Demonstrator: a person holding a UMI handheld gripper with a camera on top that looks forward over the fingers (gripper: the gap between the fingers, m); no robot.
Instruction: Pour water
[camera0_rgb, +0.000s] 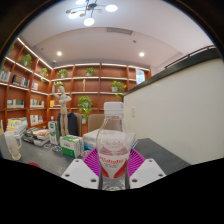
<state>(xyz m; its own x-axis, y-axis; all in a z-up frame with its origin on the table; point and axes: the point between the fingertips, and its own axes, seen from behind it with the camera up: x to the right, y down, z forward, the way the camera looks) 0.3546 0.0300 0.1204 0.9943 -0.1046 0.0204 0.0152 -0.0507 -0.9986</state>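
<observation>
At the far left, wall shelves (28, 85) carry boxes and small plants, and below them a cluttered worktop (160, 150) holds a pale bottle (12, 146), a wooden figure (63, 108) and a green-and-white box (72, 145). In the middle, the hand-held gripper (113, 172) has its fingers closed to about the width of a clear plastic water bottle (113, 140), which stands upright between them with its white cap still on and a pink label round its waist; the magenta pads (95, 161) show on either side of it and look pressed against it, so it seems to be gripped rather than merely framed. No cup or other receiving vessel is visible ahead. The chief risks, as I judge them: the thin bottle could buckle or slide in the pads when tilted, and with the cap on no water will come out at all; tipped blindly, it could spill over the clutter nearby. To the right a plain white partition (185, 105) runs back toward a window (141, 75), under a ceiling with recessed lights (88, 12).
</observation>
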